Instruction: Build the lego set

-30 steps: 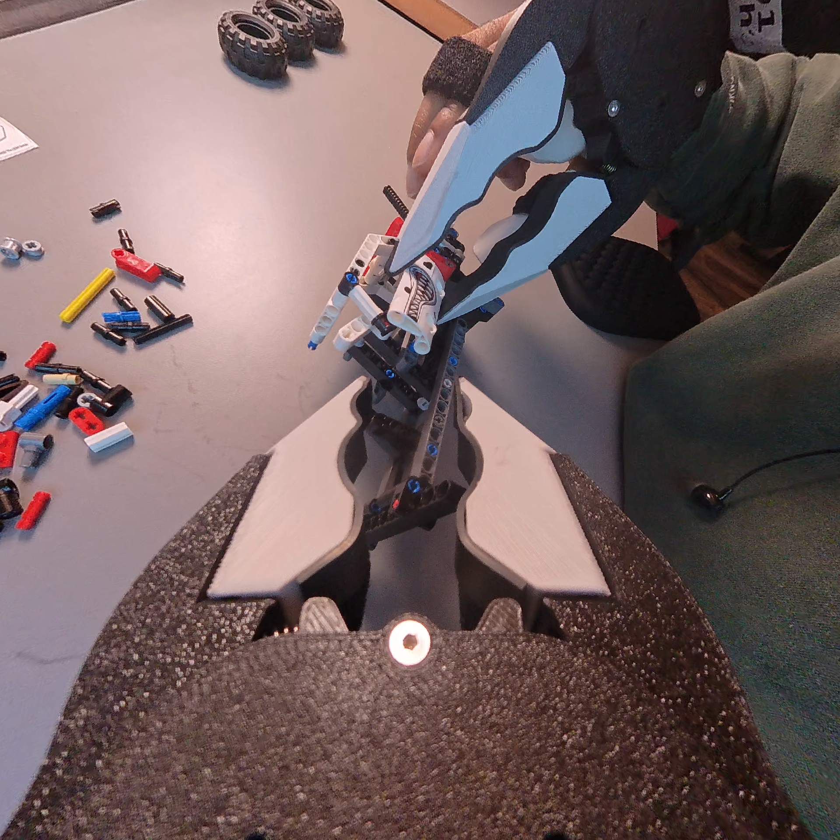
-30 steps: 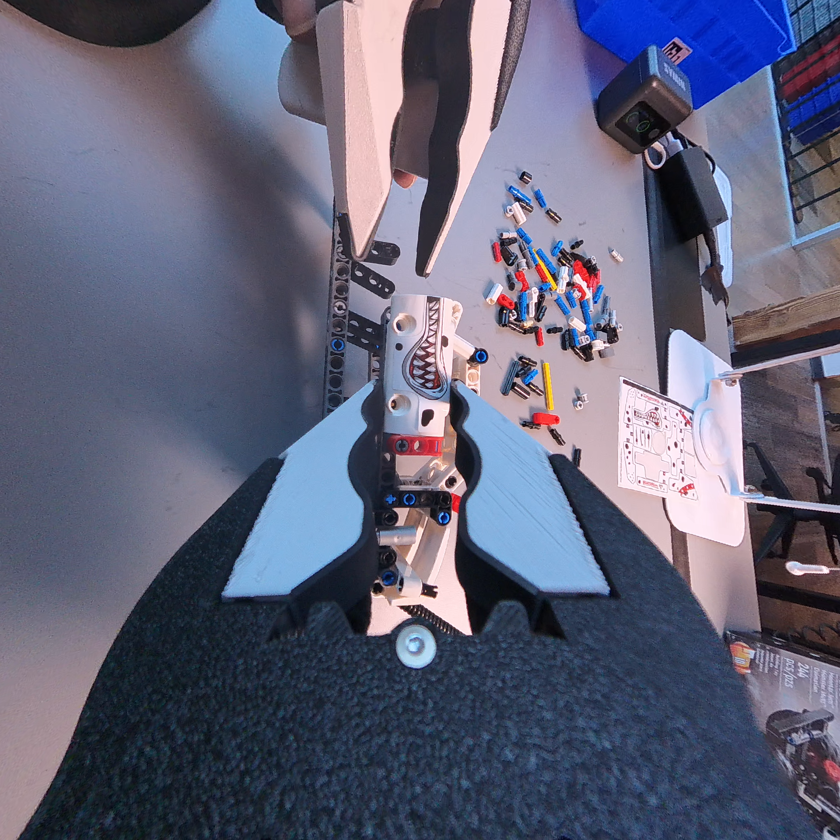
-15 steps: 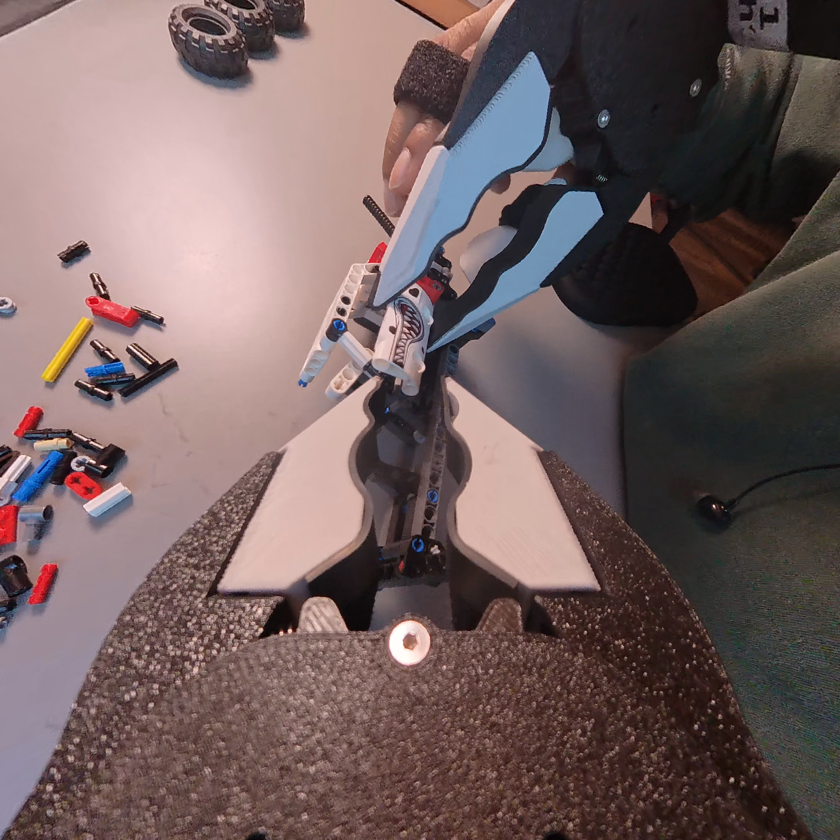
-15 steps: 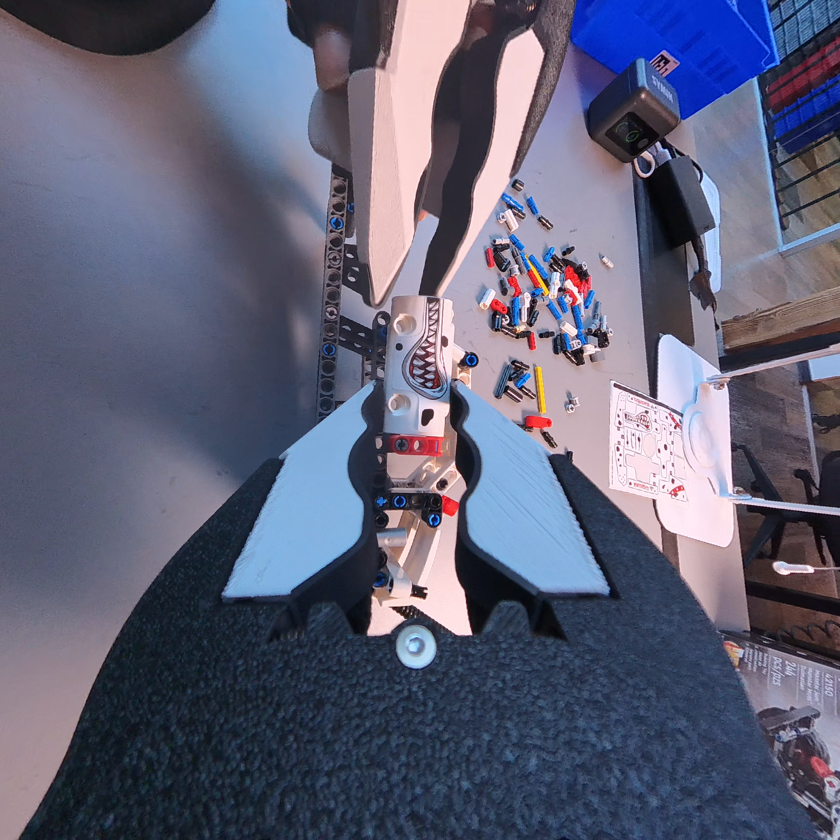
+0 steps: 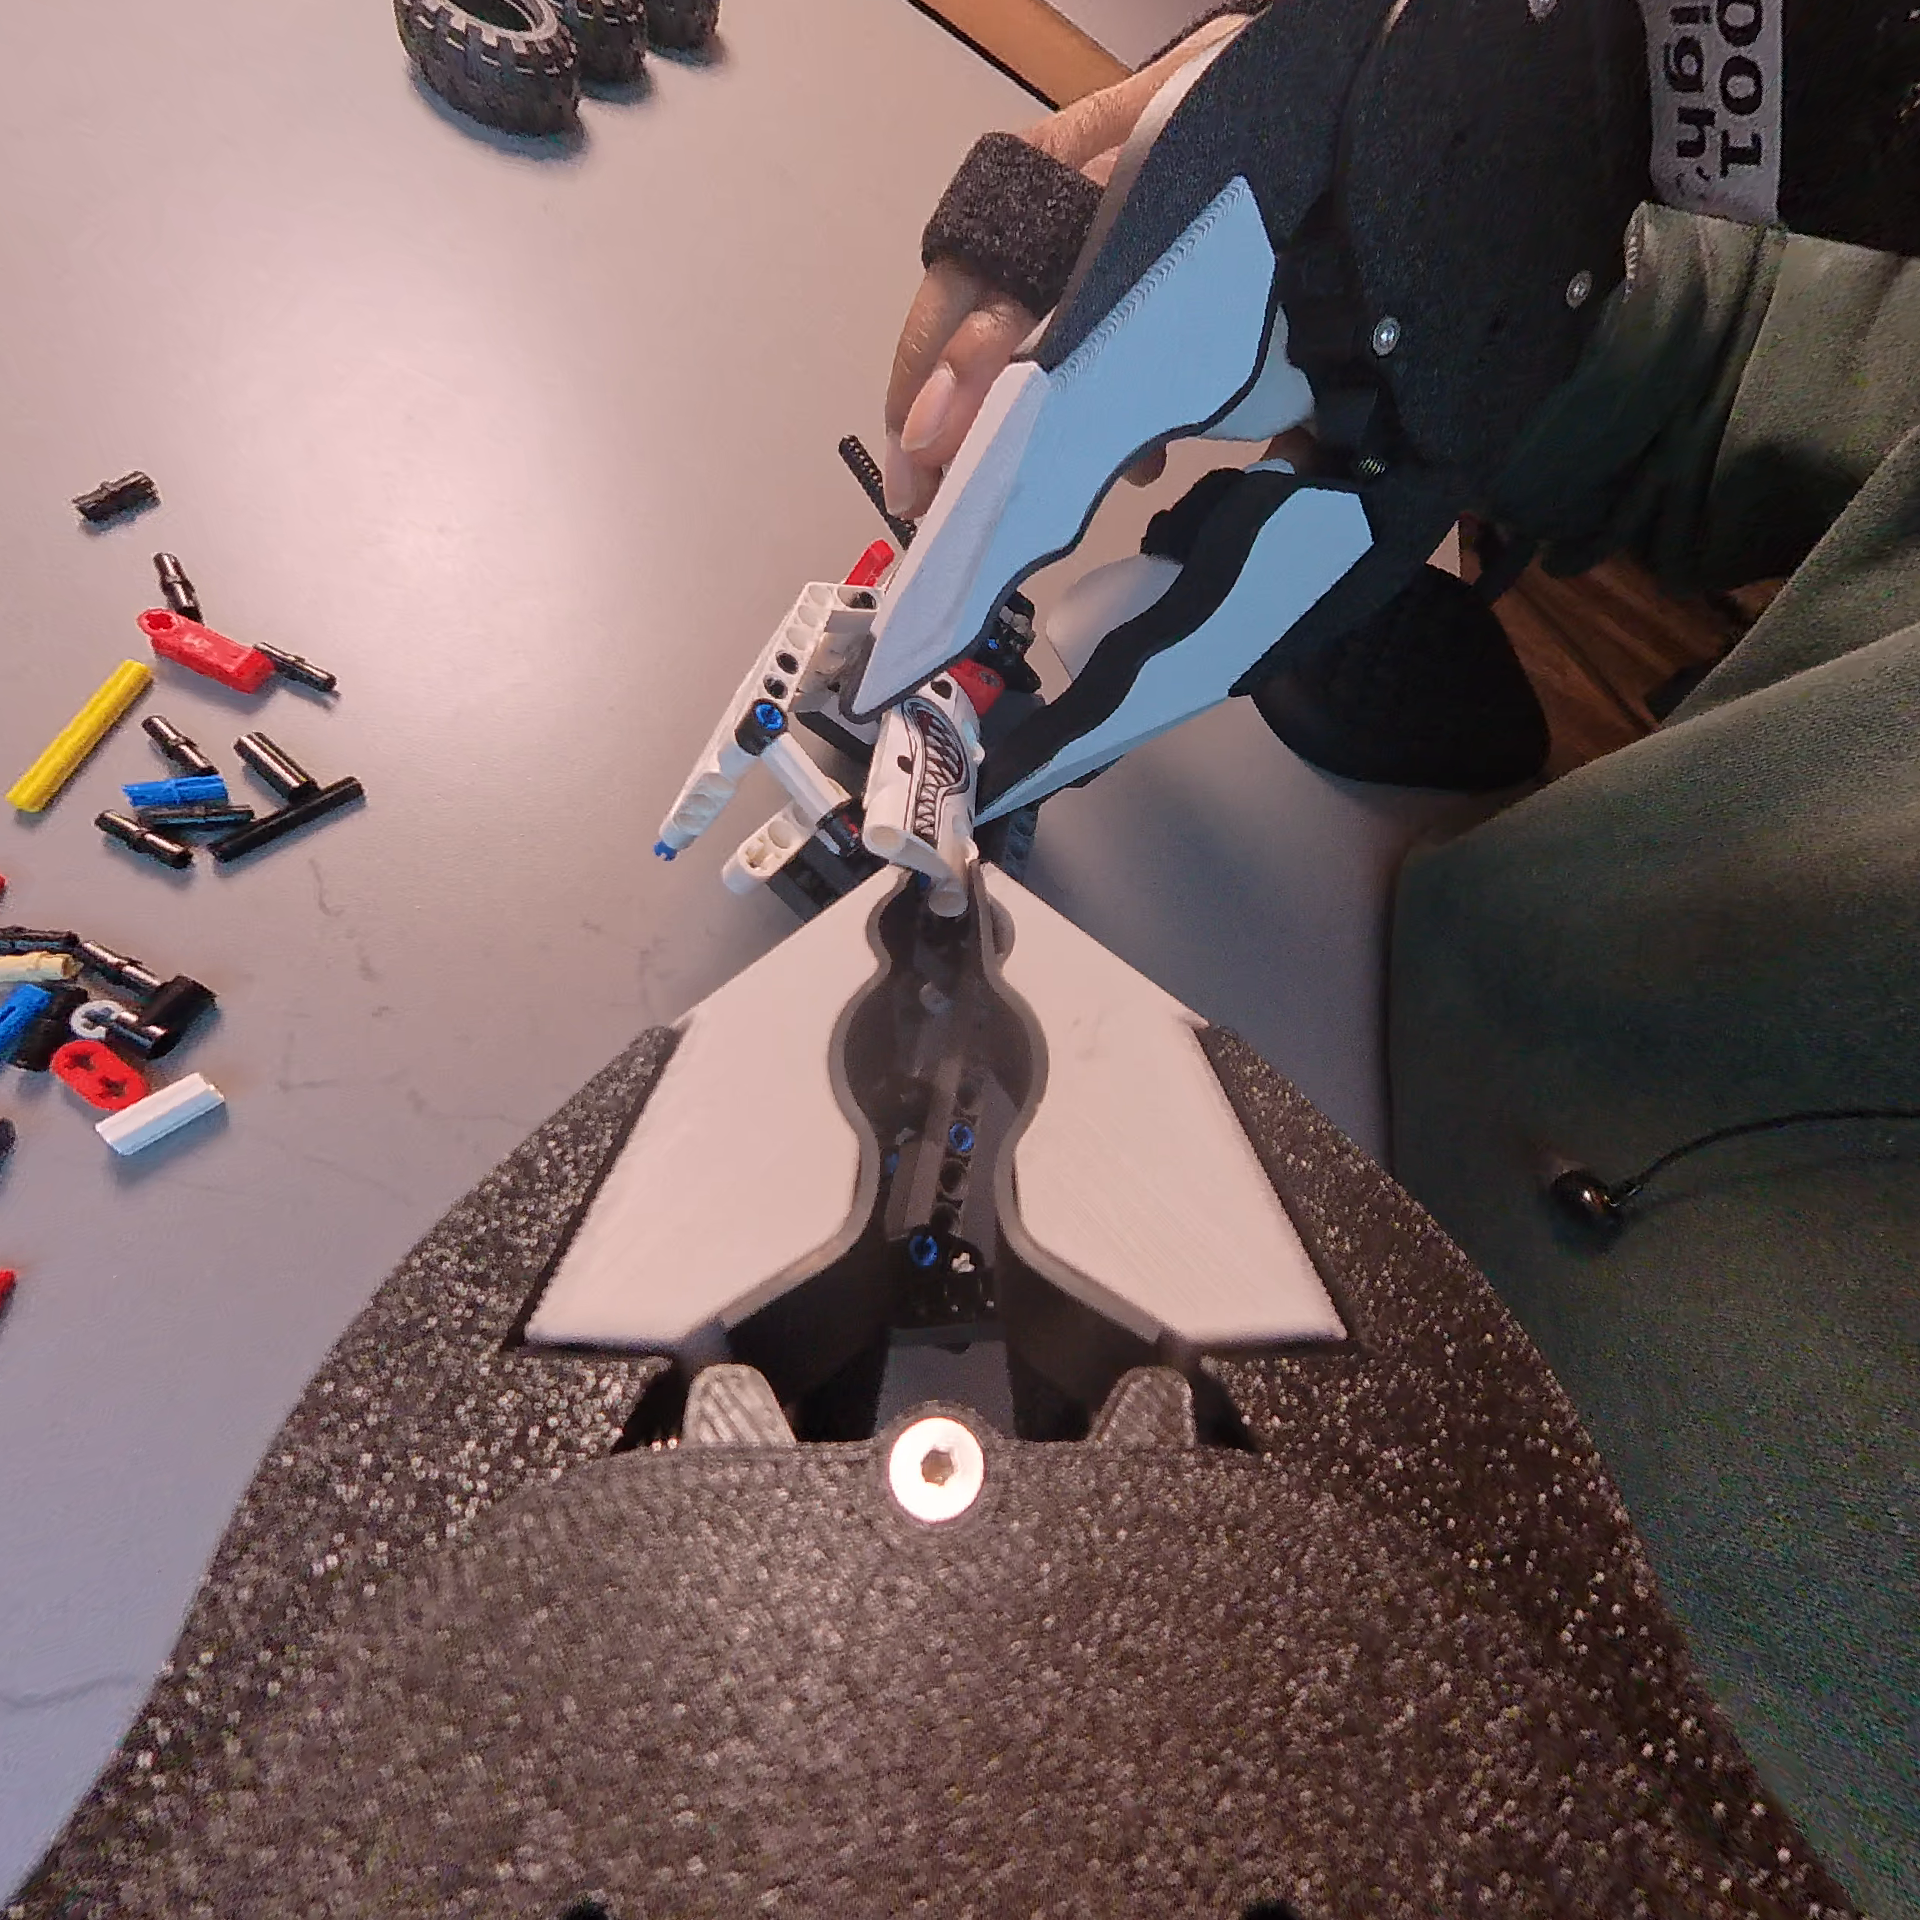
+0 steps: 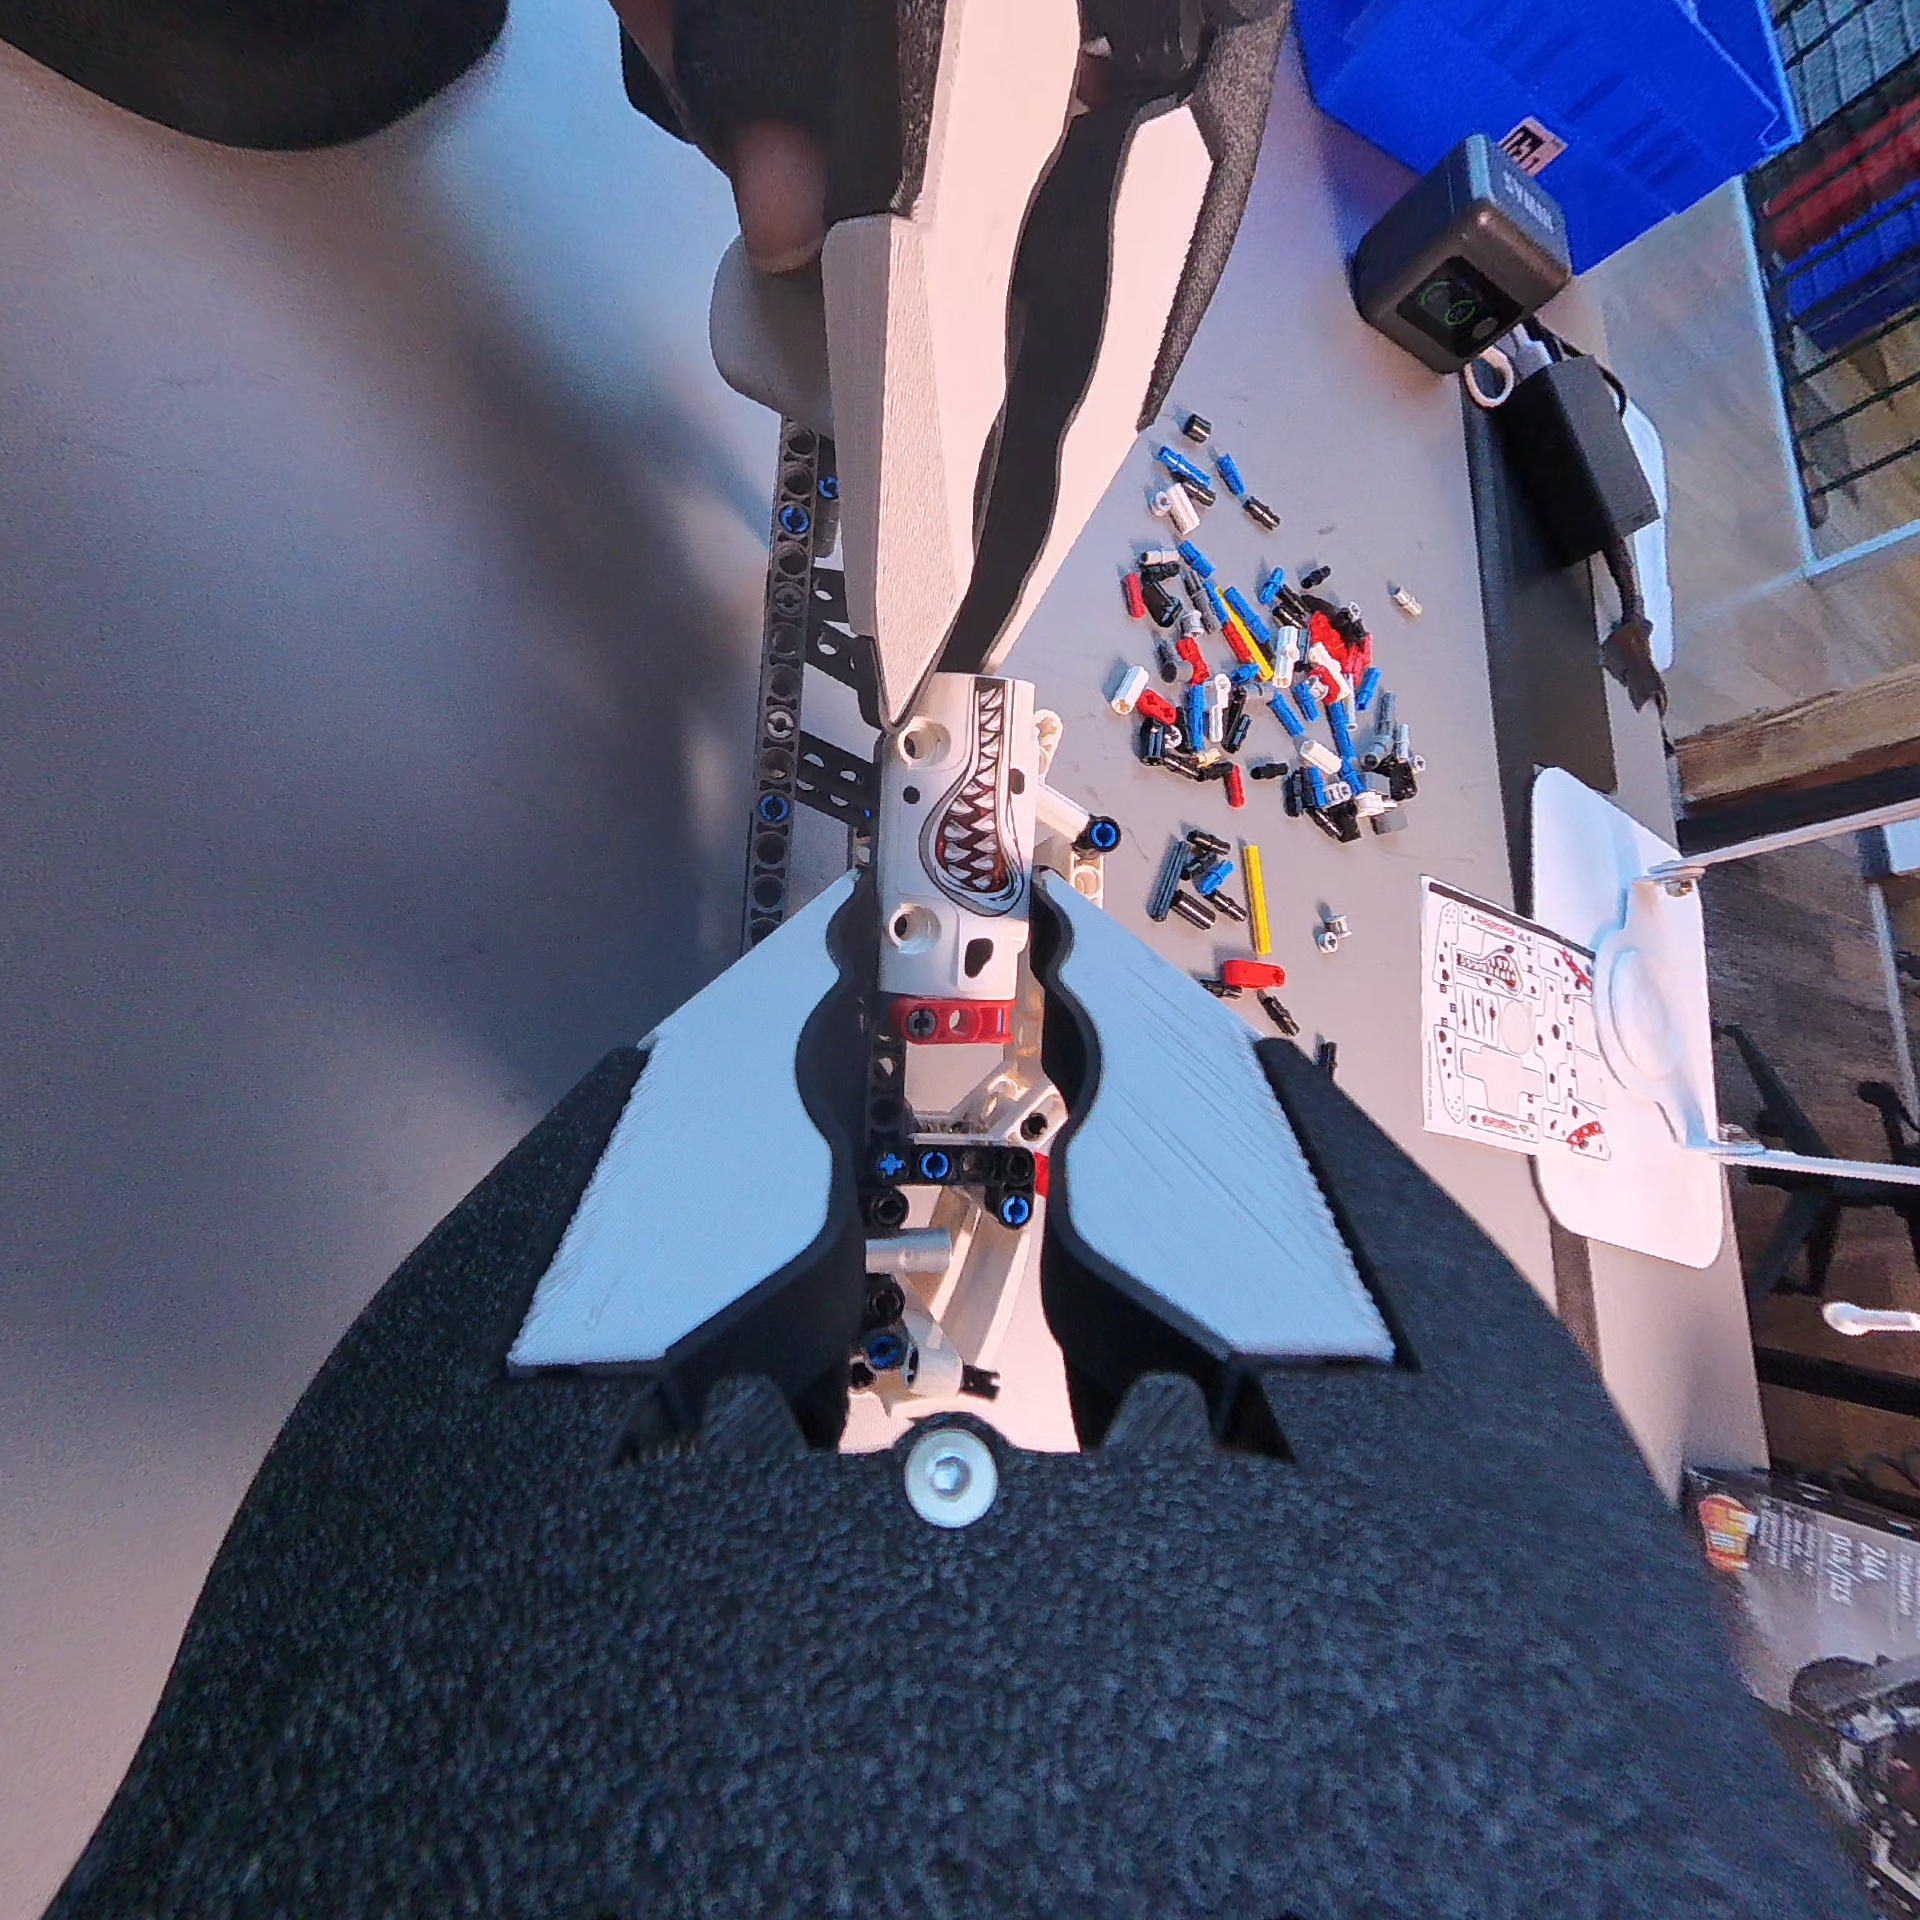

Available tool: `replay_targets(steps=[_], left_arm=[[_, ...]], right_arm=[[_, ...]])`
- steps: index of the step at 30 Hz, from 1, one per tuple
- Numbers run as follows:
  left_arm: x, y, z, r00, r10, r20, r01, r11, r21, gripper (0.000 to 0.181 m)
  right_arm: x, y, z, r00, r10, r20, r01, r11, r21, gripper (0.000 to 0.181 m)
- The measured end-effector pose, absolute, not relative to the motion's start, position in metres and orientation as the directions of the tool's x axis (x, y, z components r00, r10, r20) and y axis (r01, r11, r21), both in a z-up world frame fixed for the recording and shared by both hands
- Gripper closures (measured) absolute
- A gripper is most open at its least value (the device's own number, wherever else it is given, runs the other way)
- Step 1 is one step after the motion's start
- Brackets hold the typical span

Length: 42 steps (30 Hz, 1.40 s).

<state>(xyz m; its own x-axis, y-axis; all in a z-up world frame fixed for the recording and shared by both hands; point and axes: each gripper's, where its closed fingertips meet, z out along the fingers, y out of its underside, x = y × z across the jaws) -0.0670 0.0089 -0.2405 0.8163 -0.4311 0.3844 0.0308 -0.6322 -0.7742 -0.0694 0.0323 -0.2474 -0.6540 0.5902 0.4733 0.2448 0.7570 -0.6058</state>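
Sliding forward along the black-and-white lego chassis point(image 5: 940, 1091), the left claw point(image 5: 935, 894) has closed on its black beams; the right claw point(image 6: 951, 904) grips the shark-mouth white panel point(image 6: 961, 821) above the grey worktop point(image 5: 416, 364), probably steadying for pressing.

1. The black frame of the lego model point(image 5: 940, 1132) mostly disappears between the left gripper point(image 5: 938, 891) jaws, so its build there is anyone's guess.
2. Tyres point(image 5: 499, 47) past the model get chopped by the top edge.
3. The box point(image 6: 1813, 1621) right of the model is cut off too.
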Motion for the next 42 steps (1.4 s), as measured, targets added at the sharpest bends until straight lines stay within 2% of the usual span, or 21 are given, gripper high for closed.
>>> replay_targets(steps=[12, 26, 42], left_arm=[[-0.0669, 0.0094, -0.2407, 0.827, -0.407, 0.387, 0.041, -0.644, -0.764, 0.173], [-0.0658, 0.009, -0.2407, 0.828, -0.399, 0.395, 0.046, -0.653, -0.756, 0.174], [-0.0618, 0.0071, -0.2419, 0.824, -0.394, 0.407, 0.04, -0.677, -0.735, 0.173]], right_arm=[[-0.0701, 0.0281, -0.2428, -0.682, 0.644, 0.347, 0.276, 0.666, -0.693, 0.151], [-0.0708, 0.0286, -0.2434, -0.741, 0.616, 0.269, 0.301, 0.662, -0.686, 0.156], [-0.0658, 0.0266, -0.2429, -0.705, 0.622, 0.341, 0.25, 0.668, -0.701, 0.156]])
